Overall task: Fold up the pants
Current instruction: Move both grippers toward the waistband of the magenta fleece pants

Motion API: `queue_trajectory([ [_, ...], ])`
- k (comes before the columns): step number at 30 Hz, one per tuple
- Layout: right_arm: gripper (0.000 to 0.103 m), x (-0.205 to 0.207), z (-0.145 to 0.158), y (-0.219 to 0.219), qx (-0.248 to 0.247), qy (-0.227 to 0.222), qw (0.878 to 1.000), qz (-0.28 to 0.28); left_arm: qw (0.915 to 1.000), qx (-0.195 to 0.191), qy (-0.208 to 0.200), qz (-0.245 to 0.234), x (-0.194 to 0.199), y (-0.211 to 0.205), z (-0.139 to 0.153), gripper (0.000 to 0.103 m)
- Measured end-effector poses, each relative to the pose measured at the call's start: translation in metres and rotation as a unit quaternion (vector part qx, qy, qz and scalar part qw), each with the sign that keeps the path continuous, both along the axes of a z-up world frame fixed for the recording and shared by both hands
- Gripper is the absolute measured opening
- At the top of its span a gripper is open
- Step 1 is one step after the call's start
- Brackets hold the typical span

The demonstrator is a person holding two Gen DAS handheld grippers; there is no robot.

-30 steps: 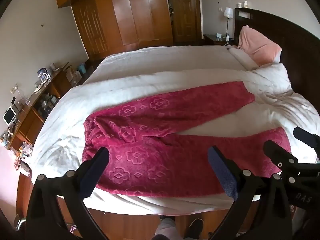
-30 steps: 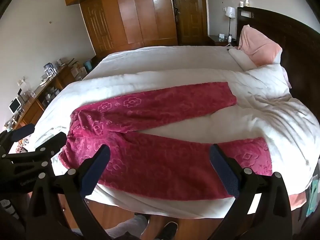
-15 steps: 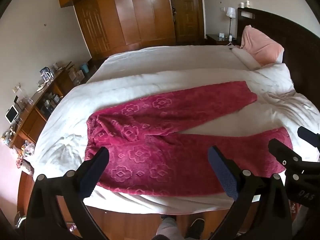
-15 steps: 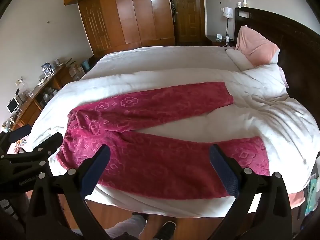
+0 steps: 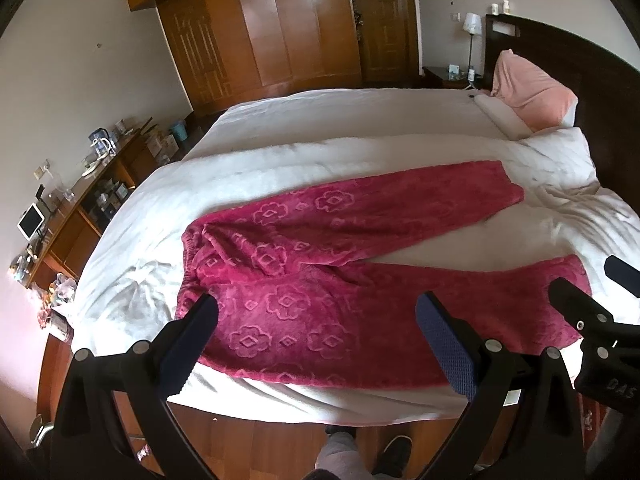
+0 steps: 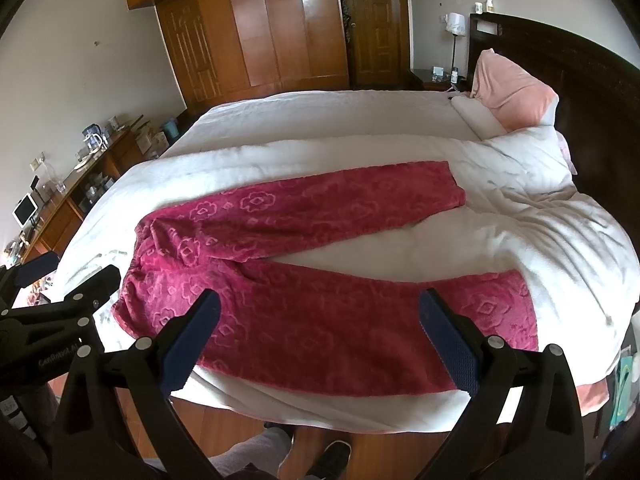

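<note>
1. My left fingers (image 5: 316, 344) are spread wide and hold nothing; each is a black arm tipped with a dark blue pad of fine pimpled rubber, hanging above the near edge of the bed (image 5: 360, 120).
2. My right fingers (image 6: 320, 340) are spread just as wide and also hold nothing, with the same blue textured pads on black arms studded with round silver bolts.
3. The pants (image 5: 340, 280) lie flat on the bed, waistband toward the left, legs running right and splayed in a V with bare white cover between them.
4. They are a thick, plush fleece in deep raspberry, embossed with flower outlines and small diamonds; the waistband is gathered and puckered.
5. The far leg angles up toward the pillow (image 5: 528, 92); the near leg runs along the bed's near edge, its cuff close to the right side.
6. In the left view my right tool shows at the right margin, above the near cuff; in the right view my left tool shows at the left margin, beside the waistband. Neither touches the cloth.
7. The bed wears a soft white duvet, smooth in the middle and rumpled at the right.
8. The pillow is salmon pink, propped against a dark wooden headboard (image 6: 592, 92).
9. Behind stands a glossy brown wardrobe (image 6: 260, 24) with panelled doors.
</note>
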State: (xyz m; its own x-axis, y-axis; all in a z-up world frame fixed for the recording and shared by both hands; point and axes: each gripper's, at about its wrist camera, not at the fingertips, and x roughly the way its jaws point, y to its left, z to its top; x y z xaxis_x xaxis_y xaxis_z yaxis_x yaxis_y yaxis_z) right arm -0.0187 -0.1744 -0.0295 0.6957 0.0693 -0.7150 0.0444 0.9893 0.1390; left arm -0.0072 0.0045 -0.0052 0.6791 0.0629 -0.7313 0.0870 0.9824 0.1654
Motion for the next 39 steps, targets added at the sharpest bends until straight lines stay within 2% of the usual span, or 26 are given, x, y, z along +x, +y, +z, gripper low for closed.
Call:
queue_trajectory([
  [25, 0.100, 0.008, -0.015, -0.009, 0.013, 0.017, 1.000, -0.005, 0.9998, 0.009, 0.009, 0.014, 0.001, 0.002, -0.008, 0.098],
  [39, 0.100, 0.032, -0.028, -0.007, 0.022, 0.040, 0.999, 0.001, 0.9991, 0.015, 0.033, 0.024, 0.025, 0.004, -0.020, 0.098],
])
